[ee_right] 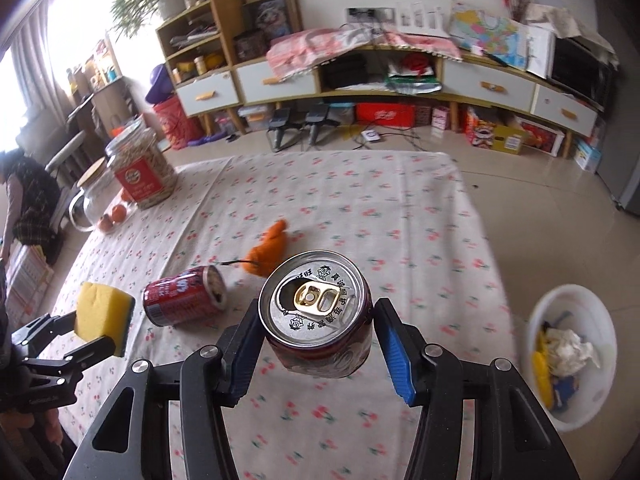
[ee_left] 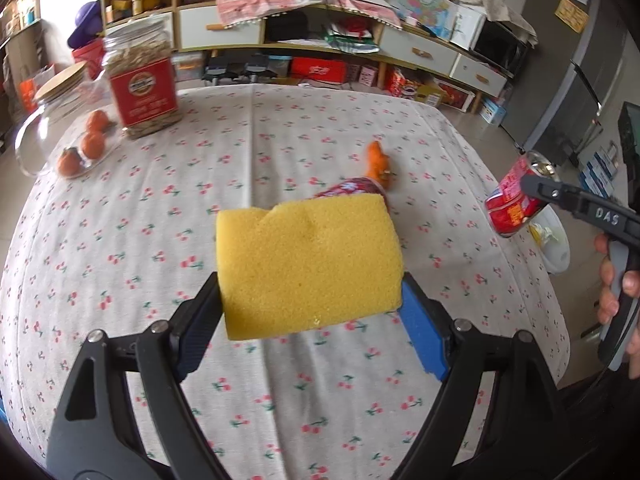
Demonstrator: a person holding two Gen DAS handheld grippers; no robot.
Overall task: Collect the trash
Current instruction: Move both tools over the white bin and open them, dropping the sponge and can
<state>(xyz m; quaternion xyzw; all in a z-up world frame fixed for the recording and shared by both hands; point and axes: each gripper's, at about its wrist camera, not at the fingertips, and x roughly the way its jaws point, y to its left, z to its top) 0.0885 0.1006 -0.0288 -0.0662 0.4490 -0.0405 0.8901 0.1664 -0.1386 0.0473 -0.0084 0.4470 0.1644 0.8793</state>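
Note:
My left gripper (ee_left: 310,284) is shut on a yellow sponge (ee_left: 308,260), held above the cherry-print tablecloth (ee_left: 120,240). My right gripper (ee_right: 319,304) is shut on a red drink can (ee_right: 316,320), lifted off the table with its opened silver top toward the camera. In the left wrist view that can (ee_left: 508,208) hangs over the table's right edge, above a white bin (ee_left: 556,240). A second red can (ee_right: 184,300) lies on its side on the cloth, with orange peel (ee_right: 268,252) just beyond it. The bin (ee_right: 572,360) stands on the floor with crumpled paper and wrappers inside.
At the table's far left stand a red-labelled jar (ee_left: 144,88), a glass jar with a wooden lid (ee_left: 60,100) and small oranges (ee_left: 92,144). A person (ee_right: 24,196) sits off to the left. Shelves and drawers line the far wall.

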